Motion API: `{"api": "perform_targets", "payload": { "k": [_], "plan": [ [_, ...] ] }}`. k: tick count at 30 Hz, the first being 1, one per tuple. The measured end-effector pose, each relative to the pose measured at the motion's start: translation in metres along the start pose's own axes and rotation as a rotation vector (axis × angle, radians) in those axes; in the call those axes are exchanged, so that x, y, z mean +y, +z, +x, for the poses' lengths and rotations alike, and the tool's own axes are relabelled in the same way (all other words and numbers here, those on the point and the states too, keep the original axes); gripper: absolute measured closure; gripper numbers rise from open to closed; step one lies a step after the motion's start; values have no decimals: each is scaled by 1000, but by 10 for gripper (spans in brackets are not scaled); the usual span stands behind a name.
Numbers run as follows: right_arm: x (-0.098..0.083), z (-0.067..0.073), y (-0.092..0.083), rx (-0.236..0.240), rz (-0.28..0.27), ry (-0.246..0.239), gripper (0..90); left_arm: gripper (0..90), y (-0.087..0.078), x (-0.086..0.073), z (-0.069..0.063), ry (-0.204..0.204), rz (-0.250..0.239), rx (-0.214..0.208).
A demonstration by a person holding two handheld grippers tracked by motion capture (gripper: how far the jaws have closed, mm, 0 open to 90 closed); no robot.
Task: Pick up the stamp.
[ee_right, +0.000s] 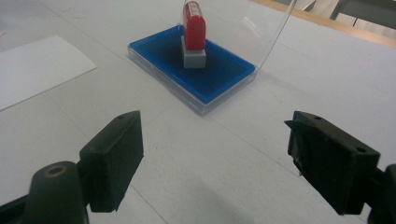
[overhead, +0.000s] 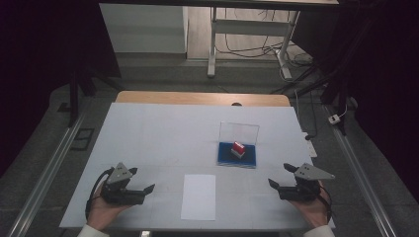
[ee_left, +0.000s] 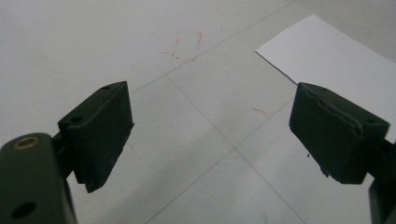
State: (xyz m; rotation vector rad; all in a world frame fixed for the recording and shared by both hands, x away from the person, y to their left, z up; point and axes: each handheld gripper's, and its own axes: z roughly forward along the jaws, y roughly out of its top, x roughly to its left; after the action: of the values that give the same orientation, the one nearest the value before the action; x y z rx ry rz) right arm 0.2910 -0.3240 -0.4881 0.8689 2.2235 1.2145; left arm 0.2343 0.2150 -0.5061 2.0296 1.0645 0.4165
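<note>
A white-covered table (overhead: 163,133) fills the middle of the high view, with a dim room and desk legs beyond it. Right of centre sits a blue ink pad (overhead: 237,155) with its clear lid (overhead: 239,132) raised, and a red stamp (overhead: 238,148) stands upright on it. A white sheet of paper (overhead: 198,196) lies at lower centre. The left gripper (overhead: 141,190) at lower left and the right gripper (overhead: 280,178) at lower right both rest with jaws spread wide, grasping nothing.
</note>
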Motion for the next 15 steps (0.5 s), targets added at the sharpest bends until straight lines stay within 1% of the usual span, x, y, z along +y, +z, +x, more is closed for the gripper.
{"api": "perform_targets", "payload": {
  "k": [9,11,15],
  "plan": [
    [0,2,1,11,14,-16,215,144,-1,0,3,-9,-5,-4],
    [1,4,1,14,21,-31,228,145,-1,0,3,-11,-2,-1],
    [4,8,1,19,21,-38,241,145,-2,-1,3,-11,-1,0]
  ]
}}
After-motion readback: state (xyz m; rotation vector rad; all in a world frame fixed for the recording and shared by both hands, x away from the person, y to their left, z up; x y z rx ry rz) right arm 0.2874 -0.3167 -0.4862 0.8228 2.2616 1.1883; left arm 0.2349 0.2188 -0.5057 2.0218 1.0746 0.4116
